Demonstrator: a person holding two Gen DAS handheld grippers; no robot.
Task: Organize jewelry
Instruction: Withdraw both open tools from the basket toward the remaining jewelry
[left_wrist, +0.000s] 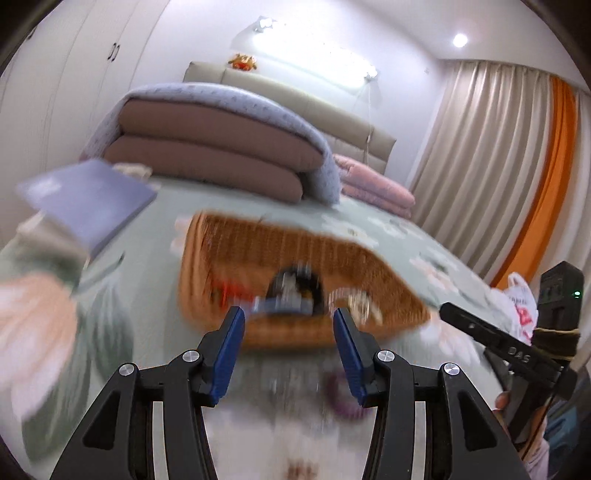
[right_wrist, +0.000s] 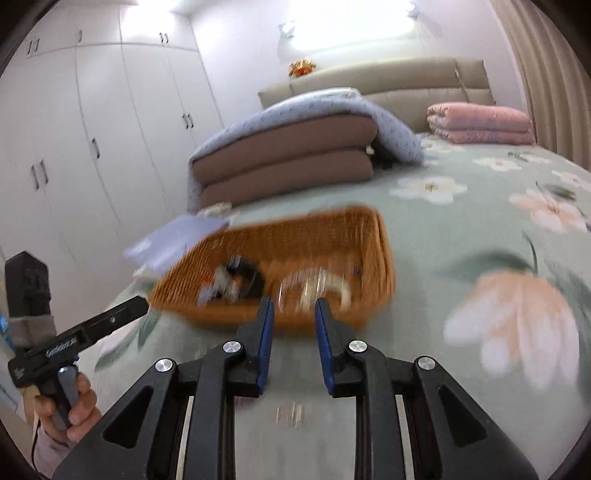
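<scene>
— While both views blur, where's the jewelry?
— Inside the wicker basket (right_wrist: 325, 236) on the bed (right_wrist: 461, 229); pale bracelets (right_wrist: 314, 286) toward its near right corner.
— Tongs?
— Left gripper (left_wrist: 288, 314) spread wide, right gripper (right_wrist: 294, 306) parted; both empty, short of the basket's near edge.

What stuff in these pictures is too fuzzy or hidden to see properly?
- Things inside the basket: motion blur in both views. A dark round item and pale rings show, but not what they are.
- Purple ring on the bed: left view, blurred and partly behind the left tool.
- Small shiny smear behind the right tool: right view, too blurred to name.
</scene>
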